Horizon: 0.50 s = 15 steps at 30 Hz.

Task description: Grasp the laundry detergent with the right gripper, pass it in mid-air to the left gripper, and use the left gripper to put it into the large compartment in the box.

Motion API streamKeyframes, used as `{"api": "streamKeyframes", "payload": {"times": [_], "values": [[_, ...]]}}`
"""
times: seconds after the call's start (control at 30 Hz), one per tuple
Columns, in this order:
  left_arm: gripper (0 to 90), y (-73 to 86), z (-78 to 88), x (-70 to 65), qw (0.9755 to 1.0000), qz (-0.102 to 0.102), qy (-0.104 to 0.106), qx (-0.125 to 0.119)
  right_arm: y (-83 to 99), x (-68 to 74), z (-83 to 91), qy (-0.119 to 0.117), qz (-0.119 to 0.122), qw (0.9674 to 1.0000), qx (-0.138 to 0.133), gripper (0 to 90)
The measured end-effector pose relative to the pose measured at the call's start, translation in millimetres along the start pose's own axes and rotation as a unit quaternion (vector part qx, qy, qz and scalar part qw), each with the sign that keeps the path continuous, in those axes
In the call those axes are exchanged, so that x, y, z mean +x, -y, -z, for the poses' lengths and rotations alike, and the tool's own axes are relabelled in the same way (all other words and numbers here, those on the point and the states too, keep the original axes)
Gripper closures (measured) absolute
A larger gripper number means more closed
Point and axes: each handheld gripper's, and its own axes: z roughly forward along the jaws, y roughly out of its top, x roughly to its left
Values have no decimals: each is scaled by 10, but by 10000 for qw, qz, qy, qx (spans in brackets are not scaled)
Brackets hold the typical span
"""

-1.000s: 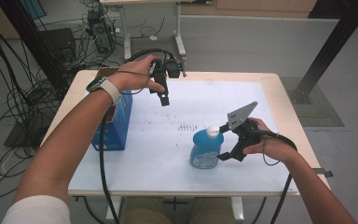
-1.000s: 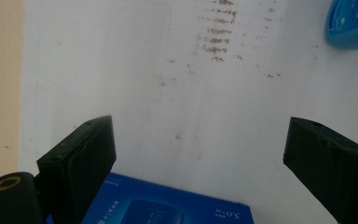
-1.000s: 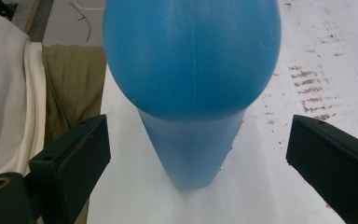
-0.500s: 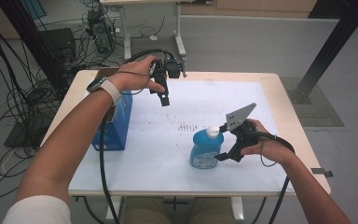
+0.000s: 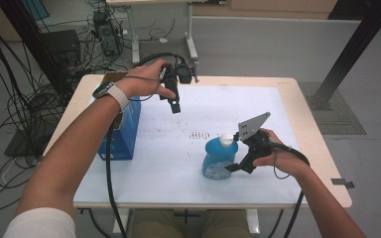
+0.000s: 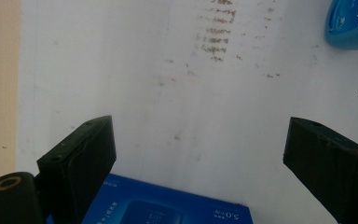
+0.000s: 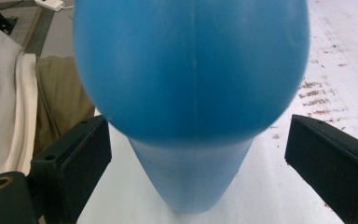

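Blue bottle (image 5: 220, 158) stands upright on the desk (image 5: 297, 99), sitting between the spread jaws of the right gripper (image 5: 234, 159), ready to be pinched. Left gripper (image 5: 175, 106) hangs spread and empty above the blue box (image 5: 126, 136), out of the way

Both grippers' jaws wide apart

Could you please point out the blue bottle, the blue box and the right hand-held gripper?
blue bottle (image 5: 218, 159), high view, on its body.
blue box (image 5: 124, 134), high view, on its side wall.
right hand-held gripper (image 7: 196, 154), right gripper view, midway between its fingertips.

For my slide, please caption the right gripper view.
Open right gripper straddling the blue bottle, fingers not touching.
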Motion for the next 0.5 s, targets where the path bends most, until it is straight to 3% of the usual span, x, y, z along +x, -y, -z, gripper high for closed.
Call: {"api": "streamKeyframes", "payload": {"times": [0.5], "values": [[98,3,-18,-1,10000,18,6,8,54,-1,-76,41,18,9999,-162,99]]}}
